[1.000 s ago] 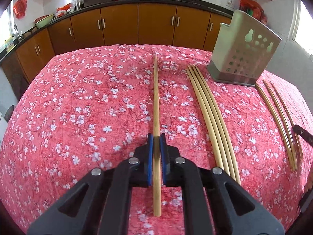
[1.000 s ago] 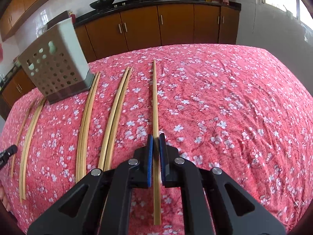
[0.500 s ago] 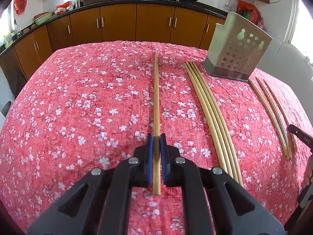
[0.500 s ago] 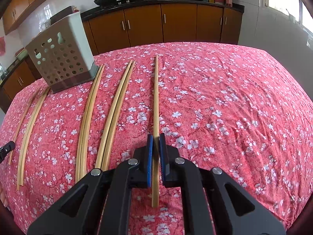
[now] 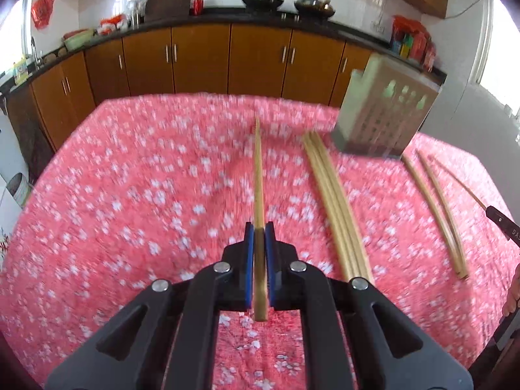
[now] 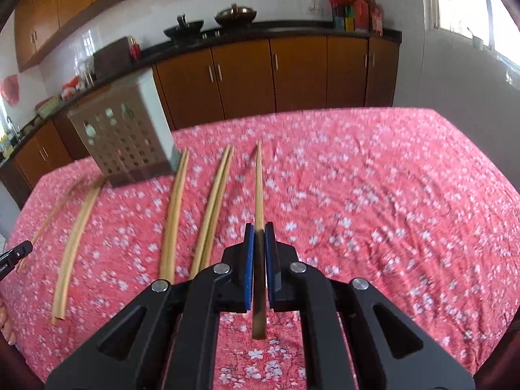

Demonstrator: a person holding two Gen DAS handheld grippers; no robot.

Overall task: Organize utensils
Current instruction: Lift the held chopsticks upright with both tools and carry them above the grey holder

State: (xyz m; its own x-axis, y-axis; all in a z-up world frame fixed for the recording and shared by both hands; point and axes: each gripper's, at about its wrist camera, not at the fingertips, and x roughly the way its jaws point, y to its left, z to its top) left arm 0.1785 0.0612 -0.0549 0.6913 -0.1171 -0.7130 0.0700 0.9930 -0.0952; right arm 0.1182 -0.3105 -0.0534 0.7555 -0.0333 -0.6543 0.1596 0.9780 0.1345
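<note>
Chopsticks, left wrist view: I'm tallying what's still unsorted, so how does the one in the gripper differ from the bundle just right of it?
The held chopstick is a single stick; the bundle is several lying side by side. The held chopstick is clamped between the left gripper's jaws; the bundle lies free on the tablecloth. Both are slim pale wood, pointing toward the cabinets.

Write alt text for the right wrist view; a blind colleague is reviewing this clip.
The right gripper has its blue-padded jaws shut on a single wooden chopstick pointing away over a pink floral tablecloth. To its left lie more chopsticks and a perforated utensil holder; wooden kitchen cabinets stand behind.
</note>
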